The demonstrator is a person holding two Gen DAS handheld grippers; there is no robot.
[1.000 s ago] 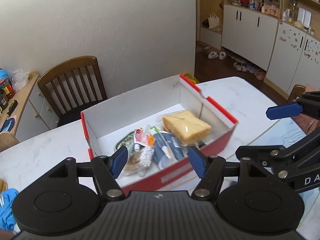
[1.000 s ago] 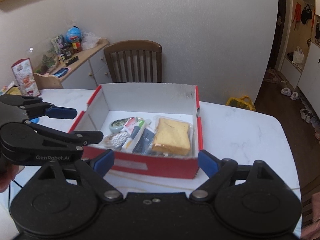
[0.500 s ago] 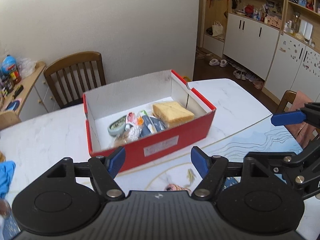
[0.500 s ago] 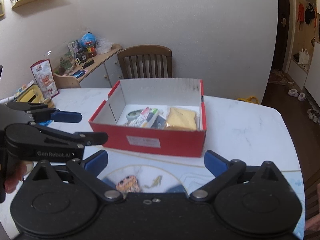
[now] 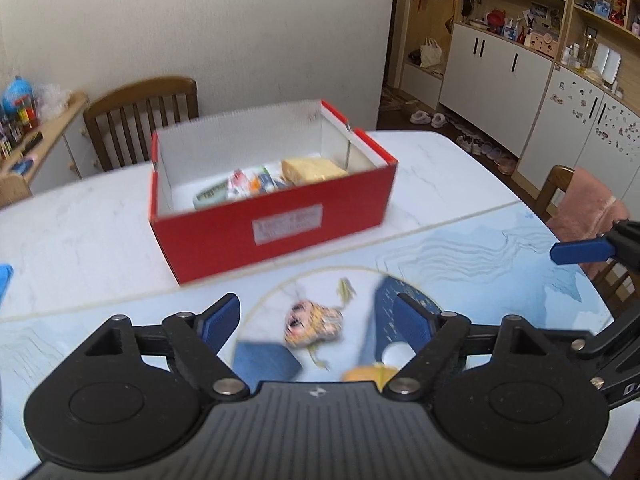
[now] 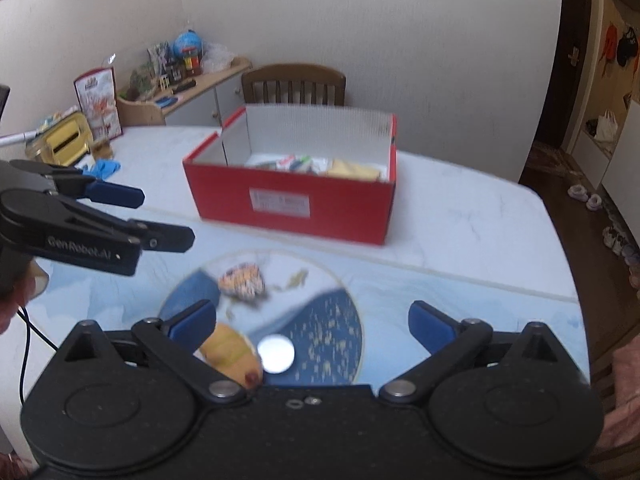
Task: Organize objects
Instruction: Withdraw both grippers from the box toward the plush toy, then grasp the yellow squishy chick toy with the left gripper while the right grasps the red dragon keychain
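Left gripper (image 5: 316,316): jaws open, nothing between the pads, have just been opening wider. It hangs over the blue mat (image 5: 480,256) at the near edge of the desk (image 5: 80,236), pointing down at an angle.

Right gripper (image 6: 312,322): jaws spread wide, empty. Its jaws opened further within the last second too. Also over the mat, beside the left one; in the right wrist view the left unit sits at 9 o'clock, with a bit of the person's hand (image 6: 12,304) behind it.

Red box (image 5: 272,204): open top, white inside, on the bare marble part of the desk at 12 o'clock from both grippers, just beyond the mat's far edge. Already inside: a yellow packet (image 5: 312,170) toward the right end, a heap of small tubes and packets (image 5: 248,182) toward the left. Blurred, can't tell each item.

Loose on the mat, in its round printed patch:
- crumpled patterned wrapper (image 5: 314,326), just ahead of the left jaws, at 12 o'clock
- blue block (image 5: 264,360), at 7 o'clock from the wrapper, partly under the left gripper body
- yellow rounded item (image 6: 232,356), near edge, partly hidden by the right gripper body
- white disc (image 6: 276,352), just right of the yellow item

Blue glove (image 6: 104,168) on the desk, at 9 o'clock from the box. Wooden chair (image 6: 294,84) behind the box at the wall.
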